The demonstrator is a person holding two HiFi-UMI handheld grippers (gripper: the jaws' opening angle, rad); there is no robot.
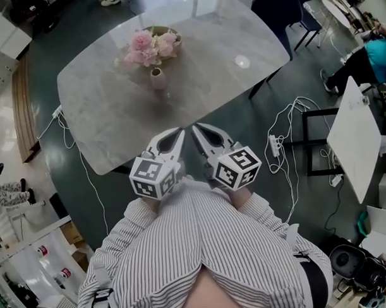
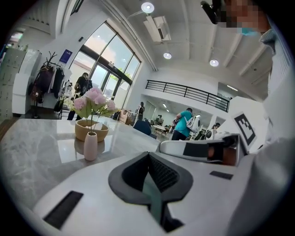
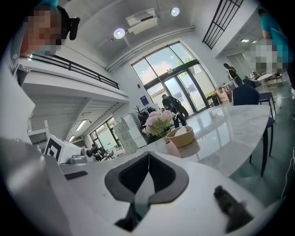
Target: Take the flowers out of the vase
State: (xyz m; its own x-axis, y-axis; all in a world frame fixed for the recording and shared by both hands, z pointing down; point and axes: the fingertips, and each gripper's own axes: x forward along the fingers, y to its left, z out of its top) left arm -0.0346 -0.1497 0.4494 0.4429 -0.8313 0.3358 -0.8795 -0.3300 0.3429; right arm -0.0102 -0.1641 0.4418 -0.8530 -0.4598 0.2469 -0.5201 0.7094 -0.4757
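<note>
Centre of the room: grey marble table [image 1: 106, 115], rounded corners.
At its near edge: person in a striped shirt [image 1: 202, 245], both forearms held forward, close together and side by side.
Left gripper [image 1: 178, 133]: over the near edge, pointing across the table and a little downward. Jaws pressed together, nothing between them.
Right gripper [image 1: 197, 129]: just beside the left, tip angled toward it. Jaws likewise closed and empty.
Tan bowl [image 1: 160, 30]: at the far edge.
Pink flowers [image 1: 148, 46]: standing in the vase, blooms in front of the bowl.
Pink vase [image 1: 158, 78]: upright, near the far edge, well apart from both grippers.
</note>
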